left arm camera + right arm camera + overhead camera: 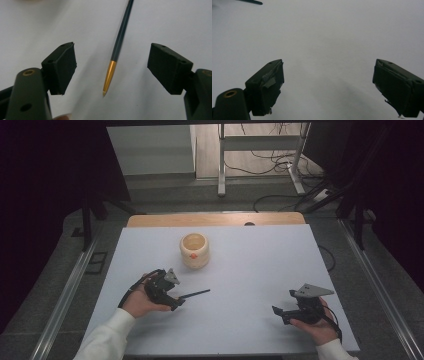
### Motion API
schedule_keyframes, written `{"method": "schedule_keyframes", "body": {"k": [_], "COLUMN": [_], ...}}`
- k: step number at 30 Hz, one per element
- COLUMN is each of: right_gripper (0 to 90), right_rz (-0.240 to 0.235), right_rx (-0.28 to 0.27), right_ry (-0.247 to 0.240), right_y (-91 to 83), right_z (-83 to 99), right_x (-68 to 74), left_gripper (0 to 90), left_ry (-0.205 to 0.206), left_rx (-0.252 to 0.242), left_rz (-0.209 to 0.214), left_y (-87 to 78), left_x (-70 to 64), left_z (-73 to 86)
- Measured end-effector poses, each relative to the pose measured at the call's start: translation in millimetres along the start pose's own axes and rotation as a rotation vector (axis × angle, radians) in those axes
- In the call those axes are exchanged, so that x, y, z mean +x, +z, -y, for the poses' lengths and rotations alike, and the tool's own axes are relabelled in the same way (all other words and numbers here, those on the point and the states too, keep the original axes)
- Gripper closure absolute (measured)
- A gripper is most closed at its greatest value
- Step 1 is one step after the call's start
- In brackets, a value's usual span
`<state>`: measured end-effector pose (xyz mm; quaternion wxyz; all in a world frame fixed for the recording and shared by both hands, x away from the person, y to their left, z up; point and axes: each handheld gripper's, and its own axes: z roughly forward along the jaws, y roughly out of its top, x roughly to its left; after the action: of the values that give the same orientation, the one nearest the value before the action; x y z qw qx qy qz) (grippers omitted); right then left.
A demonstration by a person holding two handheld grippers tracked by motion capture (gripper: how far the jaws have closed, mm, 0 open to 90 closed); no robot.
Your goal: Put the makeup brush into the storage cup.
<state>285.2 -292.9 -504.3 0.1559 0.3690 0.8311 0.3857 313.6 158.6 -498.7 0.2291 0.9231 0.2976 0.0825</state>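
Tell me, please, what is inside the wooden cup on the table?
The wooden cup looks empty near its open top; its wall hides the bottom. The pen lies outside it on the table, between the open left gripper jaws.

No text, label, brand, number or sign can be read anywhere: none on the pen [120,42], the wooden cup [194,250], or the bench [260,270].

One pen [194,294], one wooden cup [194,250], and two hand-held grippers, left [176,301] and right [278,312].
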Motion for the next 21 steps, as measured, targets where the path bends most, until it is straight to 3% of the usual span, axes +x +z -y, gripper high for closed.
{"method": "schedule_keyframes", "body": {"k": [21], "right_gripper": [11.0], "right_rz": [0.001], "right_rx": [0.004], "right_ry": [-0.002], "right_y": [-0.3], "right_z": [0.0], "right_x": [-0.3], "left_gripper": [46.1], "left_ry": [0.105], "left_rx": [0.140], "left_rz": [0.023], "left_y": [9.8], "left_x": [4.2], "left_z": [-11.3]}}
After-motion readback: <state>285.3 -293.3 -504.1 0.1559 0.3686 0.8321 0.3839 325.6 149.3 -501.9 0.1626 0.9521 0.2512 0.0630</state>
